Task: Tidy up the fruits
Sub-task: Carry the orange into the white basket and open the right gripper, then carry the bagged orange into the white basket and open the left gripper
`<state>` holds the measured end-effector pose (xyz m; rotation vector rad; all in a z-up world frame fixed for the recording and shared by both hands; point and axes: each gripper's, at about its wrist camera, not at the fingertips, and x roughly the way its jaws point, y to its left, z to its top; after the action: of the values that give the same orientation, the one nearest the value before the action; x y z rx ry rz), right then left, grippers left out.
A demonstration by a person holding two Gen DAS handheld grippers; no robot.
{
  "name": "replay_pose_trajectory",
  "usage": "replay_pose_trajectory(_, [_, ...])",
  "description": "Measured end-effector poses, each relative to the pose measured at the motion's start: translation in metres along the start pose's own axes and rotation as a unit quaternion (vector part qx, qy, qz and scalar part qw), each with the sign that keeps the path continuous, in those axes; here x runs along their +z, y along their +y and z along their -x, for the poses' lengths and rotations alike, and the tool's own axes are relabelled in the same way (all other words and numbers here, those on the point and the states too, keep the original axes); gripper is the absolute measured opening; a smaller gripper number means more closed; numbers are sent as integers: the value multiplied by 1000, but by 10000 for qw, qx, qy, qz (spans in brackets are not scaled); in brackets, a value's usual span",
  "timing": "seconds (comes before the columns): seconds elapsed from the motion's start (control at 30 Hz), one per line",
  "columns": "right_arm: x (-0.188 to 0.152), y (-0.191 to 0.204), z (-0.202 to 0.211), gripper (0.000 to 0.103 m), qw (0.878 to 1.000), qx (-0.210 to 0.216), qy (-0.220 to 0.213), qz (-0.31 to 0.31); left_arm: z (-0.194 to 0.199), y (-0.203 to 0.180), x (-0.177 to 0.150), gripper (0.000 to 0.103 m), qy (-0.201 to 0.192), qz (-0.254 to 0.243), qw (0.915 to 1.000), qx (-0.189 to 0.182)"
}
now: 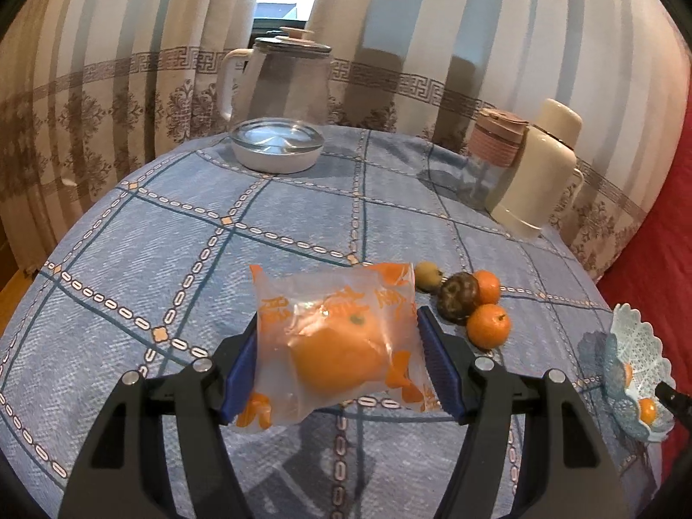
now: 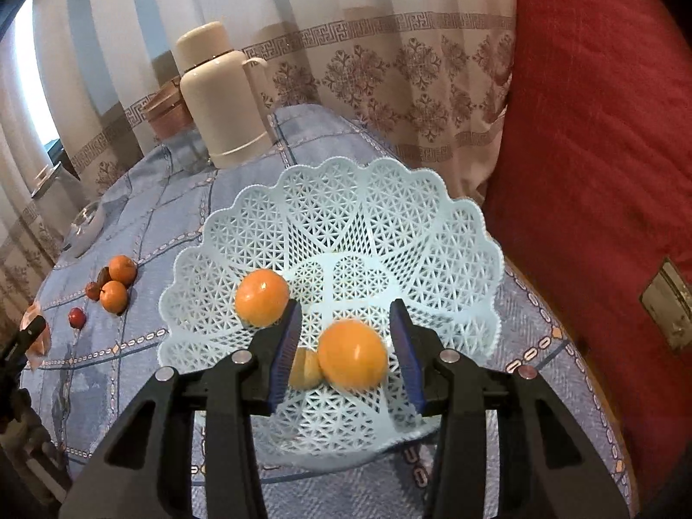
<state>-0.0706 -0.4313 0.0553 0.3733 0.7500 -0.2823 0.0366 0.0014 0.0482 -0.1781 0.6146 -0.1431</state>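
My left gripper [image 1: 337,318] is shut on a bagged orange [image 1: 341,354], its blue pads pressing the sides of the clear printed wrapper above the table. Loose oranges [image 1: 488,326], a dark fruit [image 1: 457,296] and a greenish one [image 1: 428,276] lie just right of it. My right gripper [image 2: 347,302] hangs open over the pale blue lattice basket [image 2: 389,225]. A blurred orange [image 2: 352,354] sits between its fingers with a gap on each side. Another orange [image 2: 261,298] and a small yellow fruit [image 2: 305,367] lie in the basket.
A glass kettle [image 1: 285,82] and its round base [image 1: 277,145] stand at the back. A cream thermos [image 1: 536,173] and a pink-lidded jar [image 1: 497,147] are at the back right. A red cushion [image 2: 605,173] borders the table's right edge, with curtains behind.
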Motion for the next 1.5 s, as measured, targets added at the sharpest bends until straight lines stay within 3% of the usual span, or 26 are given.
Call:
replay_pose_trajectory(0.3, [13, -7, 24, 44, 9988, 113, -465, -83, 11, -34, 0, 67, 42, -200, 9991, -374])
replay_pose_trajectory(0.6, [28, -16, 41, 45, 9950, 189, -952, -221, 23, -101, -6, 67, 197, -630, 9924, -1040])
replay_pose_trajectory(0.67, [30, -19, 42, 56, 9945, 182, -991, -268, 26, -117, -9, 67, 241, -742, 9900, -1171])
replay_pose_trajectory(1.07, [40, -42, 58, 57, 9908, 208, -1186, -624, 37, -226, -36, 67, 408, -1556, 9646, -2088])
replay_pose_trajectory(1.3, [42, -49, 64, 57, 9891, 218, -1248, -750, 38, -263, -48, 67, 415, -1824, 9531, -2380])
replay_pose_trajectory(1.5, [43, -53, 68, 57, 9881, 264, -1292, -793, 34, -280, -59, 68, 597, -2118, 9374, -2701])
